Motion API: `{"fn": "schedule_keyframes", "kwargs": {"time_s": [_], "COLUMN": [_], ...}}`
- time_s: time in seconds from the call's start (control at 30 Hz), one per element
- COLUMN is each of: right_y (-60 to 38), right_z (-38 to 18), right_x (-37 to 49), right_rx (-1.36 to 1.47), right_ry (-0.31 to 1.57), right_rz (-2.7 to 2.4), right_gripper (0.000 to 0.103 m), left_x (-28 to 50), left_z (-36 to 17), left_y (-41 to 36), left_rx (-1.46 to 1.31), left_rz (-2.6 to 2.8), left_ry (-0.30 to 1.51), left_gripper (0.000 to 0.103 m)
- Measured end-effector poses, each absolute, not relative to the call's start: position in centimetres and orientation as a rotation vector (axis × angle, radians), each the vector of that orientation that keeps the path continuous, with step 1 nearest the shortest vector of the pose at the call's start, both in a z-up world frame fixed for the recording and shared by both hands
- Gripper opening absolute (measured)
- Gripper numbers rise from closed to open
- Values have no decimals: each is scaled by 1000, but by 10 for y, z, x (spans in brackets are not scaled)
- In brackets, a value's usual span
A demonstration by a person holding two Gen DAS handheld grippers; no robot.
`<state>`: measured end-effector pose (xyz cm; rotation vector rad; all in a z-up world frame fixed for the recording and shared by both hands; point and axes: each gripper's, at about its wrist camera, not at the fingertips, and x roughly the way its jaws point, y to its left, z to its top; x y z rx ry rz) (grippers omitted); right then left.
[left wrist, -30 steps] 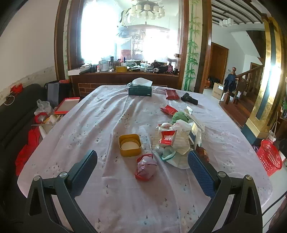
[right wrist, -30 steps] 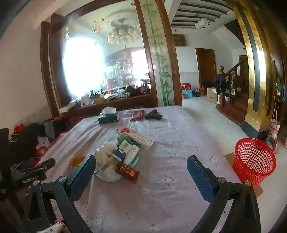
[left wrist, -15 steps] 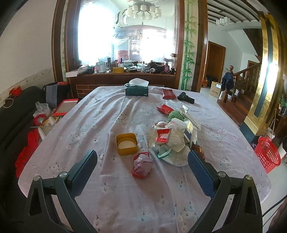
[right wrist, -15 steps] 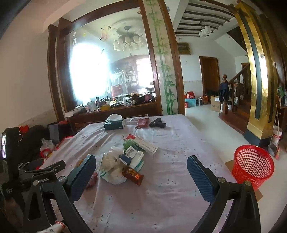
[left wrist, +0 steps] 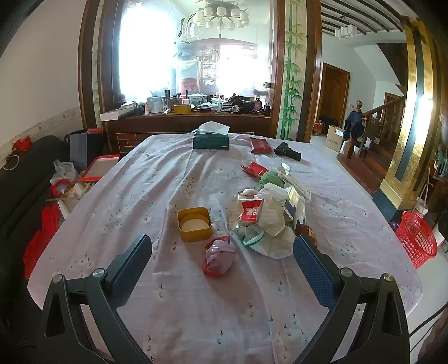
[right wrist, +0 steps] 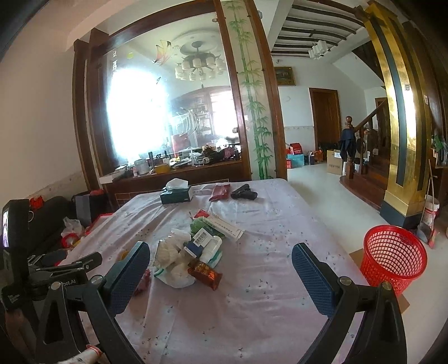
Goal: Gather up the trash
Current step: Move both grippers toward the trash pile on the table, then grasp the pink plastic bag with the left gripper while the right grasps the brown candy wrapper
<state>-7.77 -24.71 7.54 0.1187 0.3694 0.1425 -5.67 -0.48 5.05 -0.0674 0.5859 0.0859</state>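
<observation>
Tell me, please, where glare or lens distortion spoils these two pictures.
Left wrist view: the window is blown out white, the gold pillar bows at the edge. Right wrist view: the glare on the glass partition is stronger and hazes the chandelier; the table stays sharp.

This is a lived-in family home, a dining room by the look of it. A chandelier (left wrist: 221,18) hangs behind the glass partition painted with green bamboo (right wrist: 253,92), and a wooden staircase (right wrist: 361,131) climbs at the far right. The worktop wears a flowered cloth (left wrist: 156,179) (well creased), with a tissue box (left wrist: 210,140) at its far end and a dark sofa (left wrist: 19,179) along the left.
</observation>
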Motion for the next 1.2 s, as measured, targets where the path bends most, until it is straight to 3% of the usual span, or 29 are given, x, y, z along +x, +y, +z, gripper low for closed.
{"fn": "schedule_keyframes", "kwargs": {"time_s": [0.67,1.2], "right_y": [-241,-233], "right_z": [74,29], "right_x": [-66,-9], "right_rx": [103,177], "right_ry": [401,535], "right_rz": [165,300], "right_gripper": [102,100], "left_x": [-49,3], "left_z": [48,-2], "left_y": [10,38], "left_rx": [-84,-180], "left_rz": [109,37], "left_ry": [594,771], "left_gripper": [100,100]}}
